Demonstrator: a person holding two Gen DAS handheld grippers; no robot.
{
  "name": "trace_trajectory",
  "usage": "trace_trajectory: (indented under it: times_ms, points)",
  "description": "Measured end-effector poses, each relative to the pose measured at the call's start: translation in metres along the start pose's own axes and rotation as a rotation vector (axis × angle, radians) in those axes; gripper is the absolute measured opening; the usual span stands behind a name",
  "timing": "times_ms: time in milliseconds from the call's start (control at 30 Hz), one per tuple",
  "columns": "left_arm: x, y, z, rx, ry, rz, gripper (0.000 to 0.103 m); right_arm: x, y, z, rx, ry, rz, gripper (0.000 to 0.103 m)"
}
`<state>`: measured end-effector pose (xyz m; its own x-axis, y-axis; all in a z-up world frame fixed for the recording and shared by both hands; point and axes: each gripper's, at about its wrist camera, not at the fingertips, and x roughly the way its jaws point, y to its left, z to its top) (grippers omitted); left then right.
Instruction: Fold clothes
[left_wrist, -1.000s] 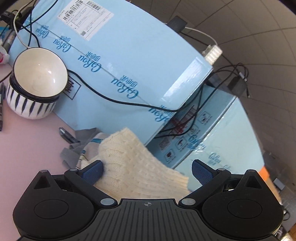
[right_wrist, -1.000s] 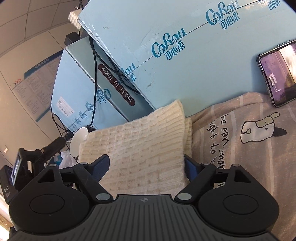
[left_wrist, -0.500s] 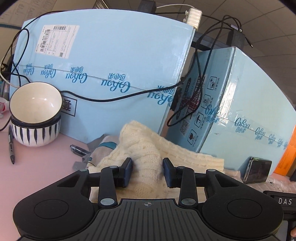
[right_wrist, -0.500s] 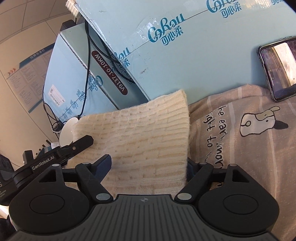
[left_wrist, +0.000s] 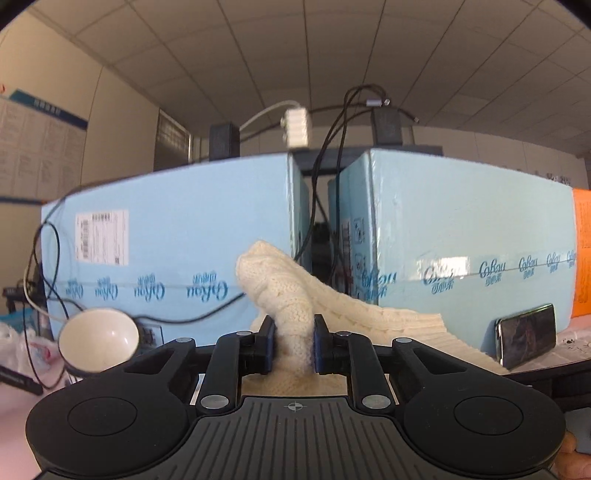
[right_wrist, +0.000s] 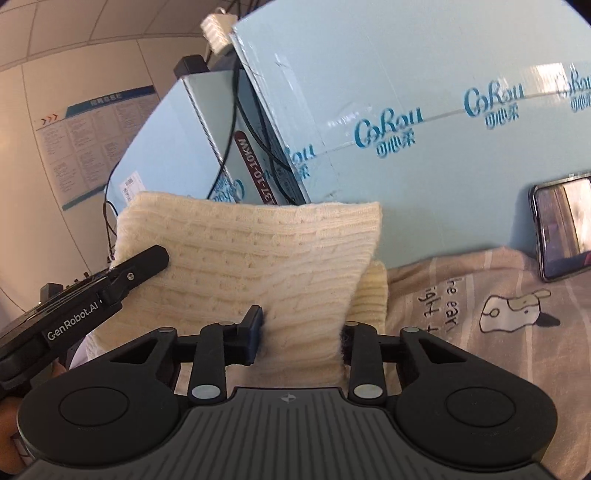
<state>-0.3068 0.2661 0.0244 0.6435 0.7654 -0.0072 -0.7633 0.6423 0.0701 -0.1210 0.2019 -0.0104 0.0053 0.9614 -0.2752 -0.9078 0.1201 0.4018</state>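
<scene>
A cream cable-knit sweater (left_wrist: 295, 295) is bunched between the fingers of my left gripper (left_wrist: 293, 345), which is shut on it and holds its edge lifted. In the right wrist view the same sweater (right_wrist: 258, 251) stands raised like a sheet. My right gripper (right_wrist: 301, 338) is shut on its near edge. The left gripper's body (right_wrist: 92, 295) shows at the left of the right wrist view, against the sweater's left side. A second layer of the sweater (right_wrist: 373, 299) lies under the lifted part.
Two large light-blue cartons (left_wrist: 177, 258) (right_wrist: 424, 122) with black cables stand close behind. A grey printed cloth (right_wrist: 498, 314) covers the table at right. A phone (left_wrist: 526, 338) leans on the right carton. A white bowl (left_wrist: 98, 338) sits left.
Both grippers have closed on the sweater and lifted its edge off the table. The left wrist view has tilted upward toward the ceiling.
</scene>
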Motion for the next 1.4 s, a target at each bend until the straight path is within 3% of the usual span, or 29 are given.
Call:
trace_trajectory:
  times_ms: [67,200,367,533,700,800,900,1000,1133,1200,1267,1400]
  points:
    - [-0.018,-0.009,0.012,0.036,-0.09,0.004,0.018,-0.011,0.004,0.008,0.017,-0.03,0.037,0.016]
    - [-0.054,-0.029,0.038,0.103,-0.237,0.032,0.018,-0.041,0.013,0.026,0.045,-0.094,0.123,0.014]
    - [-0.095,-0.051,0.06,0.103,-0.337,-0.001,0.018,-0.088,0.014,0.043,0.072,-0.134,0.215,0.014]
    - [-0.11,-0.083,0.076,0.02,-0.374,-0.128,0.018,-0.146,-0.002,0.054,0.027,-0.178,0.211,0.012]
    - [-0.101,-0.122,0.087,-0.052,-0.374,-0.308,0.018,-0.204,-0.04,0.059,0.008,-0.248,0.104,0.011]
    - [-0.103,-0.121,0.083,-0.089,-0.345,-0.436,0.018,-0.24,-0.061,0.059,-0.009,-0.282,0.055,0.011]
    - [-0.106,-0.118,0.078,-0.124,-0.309,-0.568,0.018,-0.276,-0.077,0.052,-0.074,-0.268,0.074,0.011]
    - [-0.125,-0.106,0.058,-0.167,-0.239,-0.717,0.019,-0.303,-0.087,0.034,-0.169,-0.178,0.148,0.012]
    - [-0.147,-0.098,0.029,-0.179,-0.071,-0.805,0.019,-0.331,-0.099,0.001,-0.244,-0.032,0.229,0.017]
    - [-0.15,-0.097,0.018,-0.202,0.013,-0.848,0.02,-0.34,-0.105,-0.013,-0.254,0.03,0.251,0.03]
    - [-0.151,-0.102,0.011,-0.199,0.076,-0.879,0.022,-0.346,-0.112,-0.02,-0.227,0.055,0.265,0.054]
    - [-0.151,-0.108,0.004,-0.199,0.153,-0.93,0.023,-0.353,-0.128,-0.009,-0.122,0.039,0.337,0.068]
